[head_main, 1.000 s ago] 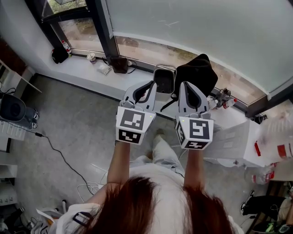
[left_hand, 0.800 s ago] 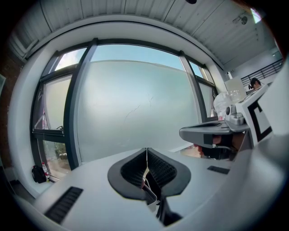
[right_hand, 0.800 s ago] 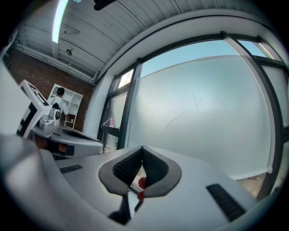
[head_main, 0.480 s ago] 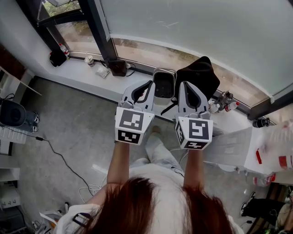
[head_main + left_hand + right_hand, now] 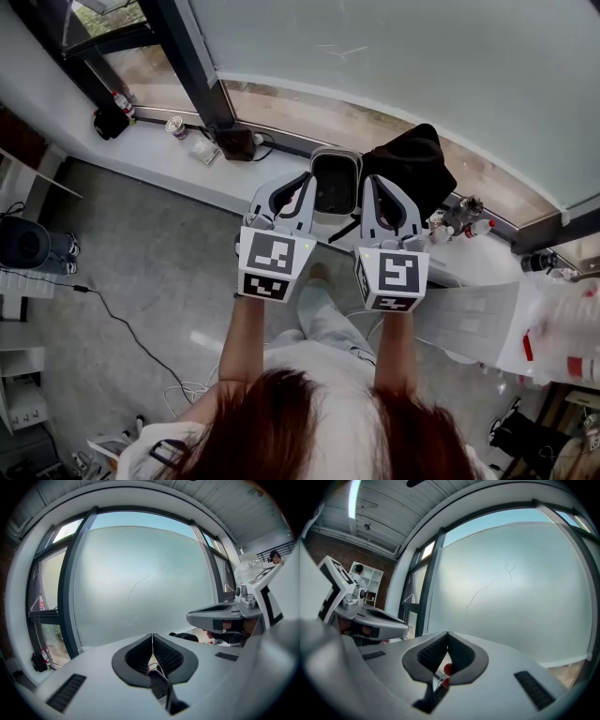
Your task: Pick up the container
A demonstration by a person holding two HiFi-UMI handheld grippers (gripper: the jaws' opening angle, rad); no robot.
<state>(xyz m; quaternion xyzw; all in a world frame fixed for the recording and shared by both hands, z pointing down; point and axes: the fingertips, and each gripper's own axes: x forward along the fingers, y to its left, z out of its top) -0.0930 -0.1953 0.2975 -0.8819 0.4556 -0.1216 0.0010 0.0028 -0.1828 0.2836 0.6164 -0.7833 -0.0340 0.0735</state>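
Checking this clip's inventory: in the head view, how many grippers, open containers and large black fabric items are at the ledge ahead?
Grey two-jaw grippers with marker cubes: 2 (left gripper, right gripper)
Dark open rectangular plastic container with pale rim: 1
Large black fabric item: 1
Total: 4

Black bag (image 5: 412, 161) slumped on white window sill (image 5: 155, 148). Small cup (image 5: 174, 125) and dark box (image 5: 234, 142) sit further left on the sill. Bottles (image 5: 472, 223) at right. Black cable (image 5: 122, 323) trails across grey floor (image 5: 159, 253).
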